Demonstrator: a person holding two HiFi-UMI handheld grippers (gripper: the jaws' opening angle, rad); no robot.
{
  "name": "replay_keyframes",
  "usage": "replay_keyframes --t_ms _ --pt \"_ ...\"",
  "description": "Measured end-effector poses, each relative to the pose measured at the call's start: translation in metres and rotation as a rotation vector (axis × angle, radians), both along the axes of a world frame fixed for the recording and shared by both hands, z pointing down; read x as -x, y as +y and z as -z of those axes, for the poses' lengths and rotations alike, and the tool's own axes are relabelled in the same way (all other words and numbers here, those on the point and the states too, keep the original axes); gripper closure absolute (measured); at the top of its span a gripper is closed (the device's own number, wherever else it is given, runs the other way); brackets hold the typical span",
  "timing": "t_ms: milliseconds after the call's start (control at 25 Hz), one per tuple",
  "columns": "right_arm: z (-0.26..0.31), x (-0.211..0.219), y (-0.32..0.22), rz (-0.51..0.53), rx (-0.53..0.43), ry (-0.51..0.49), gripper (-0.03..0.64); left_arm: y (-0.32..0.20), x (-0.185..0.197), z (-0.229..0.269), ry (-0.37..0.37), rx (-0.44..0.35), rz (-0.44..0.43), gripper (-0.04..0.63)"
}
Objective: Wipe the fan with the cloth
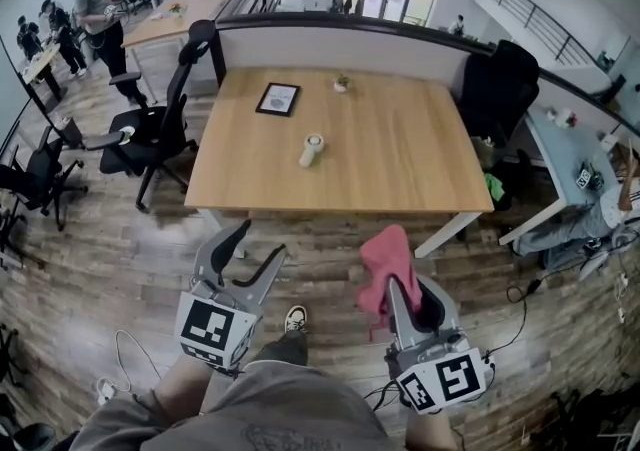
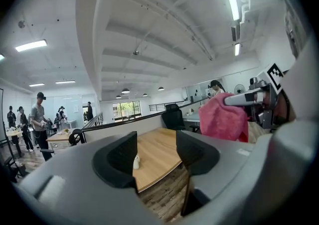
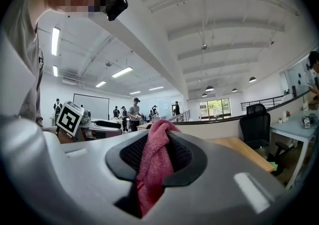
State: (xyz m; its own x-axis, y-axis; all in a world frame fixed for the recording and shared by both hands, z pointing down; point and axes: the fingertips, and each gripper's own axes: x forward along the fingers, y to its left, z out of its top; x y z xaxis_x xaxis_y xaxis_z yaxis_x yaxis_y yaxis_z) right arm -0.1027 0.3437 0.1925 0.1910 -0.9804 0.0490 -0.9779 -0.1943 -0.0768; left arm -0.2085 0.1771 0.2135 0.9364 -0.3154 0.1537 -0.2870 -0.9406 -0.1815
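Bright ceiling lights (image 3: 55, 41) glare (edges fisheye-warped).

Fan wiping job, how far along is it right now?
Done: the pink cloth is picked up and clamped in the right gripper. In hand: nothing more. The left gripper is open and empty, and both are held over the floor, short of the table. Left: the small white fan lies on the table with nothing touching it, so reaching it and all the wiping are yet to do.
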Motion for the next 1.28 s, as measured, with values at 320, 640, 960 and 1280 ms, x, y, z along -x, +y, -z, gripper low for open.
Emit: replay_keyframes --t_ms 320,640,960,1280 --pt "-0.001 -0.047 -0.097 -0.010 0.036 -0.001 0.538 -0.086 -0.057 -0.011 -0.027 0.059 -0.066 0.350" --pt "-0.003 -0.077 -0.170 -0.013 0.051 0.001 0.538 -0.155 -0.091 -0.014 -0.024 0.074 -0.071 0.350" --pt "-0.014 -0.095 -0.203 0.010 0.079 0.007 0.538 -0.176 -0.115 -0.015 -0.030 0.029 -0.066 0.350" --pt "-0.020 -0.143 -0.230 0.066 0.077 0.018 0.538 -0.197 -0.147 -0.029 -0.041 0.050 -0.003 0.351"
